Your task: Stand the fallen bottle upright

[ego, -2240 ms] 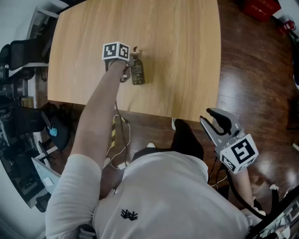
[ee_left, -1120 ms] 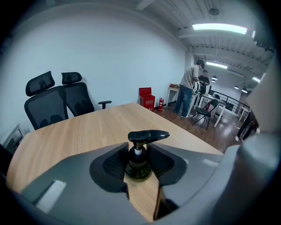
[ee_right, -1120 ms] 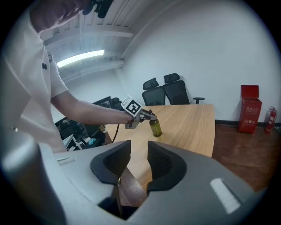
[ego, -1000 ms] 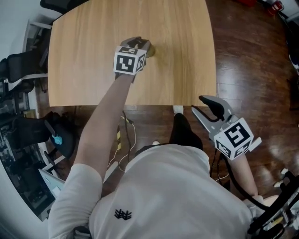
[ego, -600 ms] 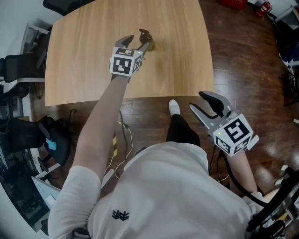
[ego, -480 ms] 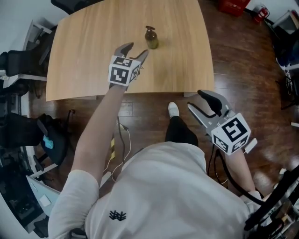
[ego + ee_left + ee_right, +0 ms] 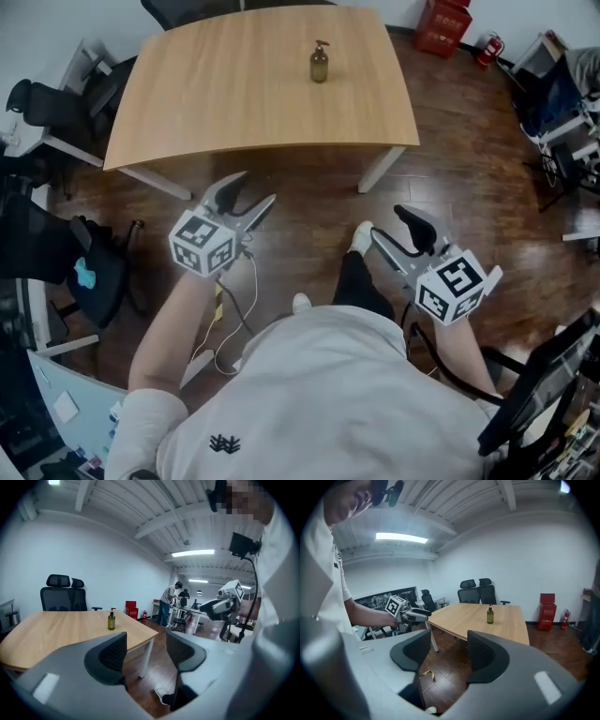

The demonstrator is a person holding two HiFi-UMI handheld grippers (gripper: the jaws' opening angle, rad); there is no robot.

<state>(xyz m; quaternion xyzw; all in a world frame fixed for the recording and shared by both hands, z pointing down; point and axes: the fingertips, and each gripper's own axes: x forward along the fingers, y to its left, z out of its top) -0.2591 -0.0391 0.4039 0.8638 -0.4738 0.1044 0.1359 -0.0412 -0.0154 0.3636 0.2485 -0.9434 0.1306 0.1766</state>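
Office room, dark wood floor [image 7: 469, 141]. Item 1: black chair [image 7: 37, 98], far left. Item 2: wooden table [image 7: 187, 103], far centre. Item 3: bottle [image 7: 320, 64], upright on the table's far right part, well apart from both grippers. Item 4: left gripper [image 7: 255, 187], near, released, nothing between its jaws. Item 5: right gripper [image 7: 389, 223], near, jaws opening, nothing between them. Risk: the bottle looks tall and narrow, so a knock to the table would likely topple it again.
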